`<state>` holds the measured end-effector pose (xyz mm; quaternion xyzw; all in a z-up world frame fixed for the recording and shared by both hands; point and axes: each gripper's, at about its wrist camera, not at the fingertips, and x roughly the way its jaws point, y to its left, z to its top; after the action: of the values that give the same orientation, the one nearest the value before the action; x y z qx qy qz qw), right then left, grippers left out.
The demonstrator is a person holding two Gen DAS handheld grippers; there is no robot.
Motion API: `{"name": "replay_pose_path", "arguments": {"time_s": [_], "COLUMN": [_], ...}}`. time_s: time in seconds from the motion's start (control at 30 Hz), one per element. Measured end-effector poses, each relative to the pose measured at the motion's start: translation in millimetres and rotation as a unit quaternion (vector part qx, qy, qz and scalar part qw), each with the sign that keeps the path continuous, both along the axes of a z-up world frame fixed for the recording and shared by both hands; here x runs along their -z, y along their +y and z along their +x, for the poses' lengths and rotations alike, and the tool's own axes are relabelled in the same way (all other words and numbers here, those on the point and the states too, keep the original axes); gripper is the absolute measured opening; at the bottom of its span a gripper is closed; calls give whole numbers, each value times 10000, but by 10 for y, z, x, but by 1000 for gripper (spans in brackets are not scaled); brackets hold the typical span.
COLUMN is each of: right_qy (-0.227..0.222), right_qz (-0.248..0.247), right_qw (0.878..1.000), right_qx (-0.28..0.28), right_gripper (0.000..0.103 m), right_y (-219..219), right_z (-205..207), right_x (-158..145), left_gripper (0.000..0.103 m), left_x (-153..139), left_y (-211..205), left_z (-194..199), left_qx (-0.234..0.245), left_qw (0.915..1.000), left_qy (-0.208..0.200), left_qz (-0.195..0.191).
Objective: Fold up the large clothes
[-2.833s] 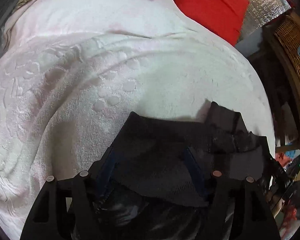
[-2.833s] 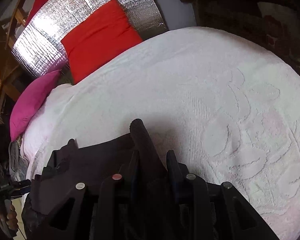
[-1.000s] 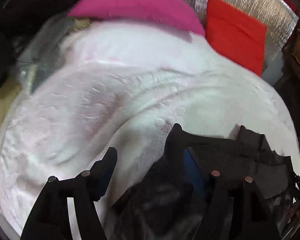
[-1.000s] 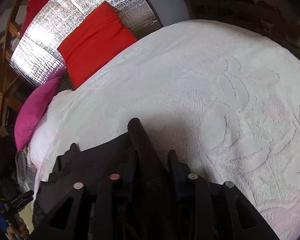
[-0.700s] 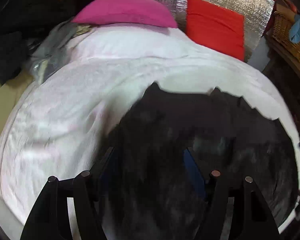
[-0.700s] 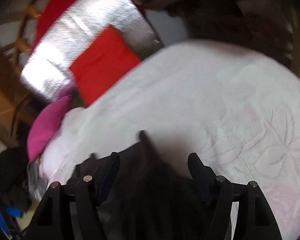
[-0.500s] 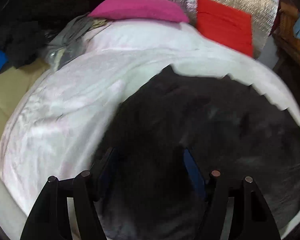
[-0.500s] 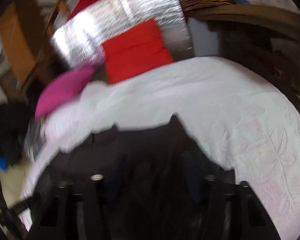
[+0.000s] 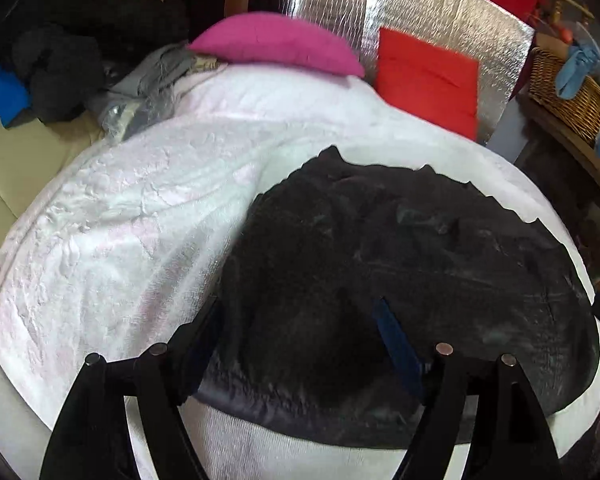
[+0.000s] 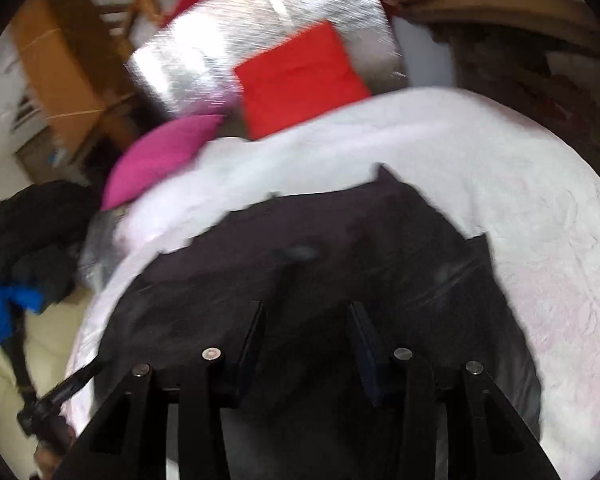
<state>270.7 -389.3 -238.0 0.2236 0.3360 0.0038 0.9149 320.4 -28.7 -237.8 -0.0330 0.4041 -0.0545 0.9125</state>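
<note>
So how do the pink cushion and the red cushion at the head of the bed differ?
The pink cushion is rounded and plump and lies flat on the white textured blanket. The red cushion is square and flatter, and stands propped against the silver foil panel. Both sit beyond the black garment.

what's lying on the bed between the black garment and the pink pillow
Only bare white bedspread separates the black garment from the pink pillow, as the left wrist view shows.

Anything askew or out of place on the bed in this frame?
The black garment lies spread on the white bedspread with a lumpy, jagged far edge, not squared up. Beyond the pink pillow, loose dark clothes are heaped beside the bed. Nothing looks damaged.
</note>
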Motion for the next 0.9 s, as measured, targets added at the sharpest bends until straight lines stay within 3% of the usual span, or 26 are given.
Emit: {"name": "replay_pose_path", "arguments": {"time_s": [0.1,0.17,0.23,0.37,0.47,0.57,0.6,0.7,0.8,0.9], "right_qy": [316,752,998,728,414,354,358,455,768,1070], "right_qz": [-199,-420,-733,-396,-195,112,329,884,1101,1240], "right_qw": [9978,9943,9904,9956,9989,9955,9923,9809,9785,9768], "right_qx": [-542,-631,-619,-445,79,868,1137,1671,1568,1381], "right_gripper": [47,47,47,47,47,48,54,78,78,77], "right_y": [393,573,690,469,68,-482,-680,-1129,-1331,-1304], "right_z": [-58,5,30,-206,-496,-751,-832,-924,-809,-677], "right_x": [130,313,440,266,81,8,17,115,289,483], "left_gripper": [79,79,82,82,82,82,82,83,83,83], "left_x": [59,222,322,253,139,35,21,82,249,353], "left_y": [-93,-190,-204,-55,111,287,356,600,782,757], "left_z": [-47,-1,32,2,-46,-72,-59,36,170,196], "left_qx": [115,133,131,110,2,-330,-409,-641,-752,-831], "left_qw": [9998,9977,9963,9983,9998,9994,9990,9954,9881,9841], "left_qy": [59,363,488,428,185,-66,-78,228,727,993], "left_qz": [124,560,693,391,12,-66,-166,-676,-1126,-1213]}}
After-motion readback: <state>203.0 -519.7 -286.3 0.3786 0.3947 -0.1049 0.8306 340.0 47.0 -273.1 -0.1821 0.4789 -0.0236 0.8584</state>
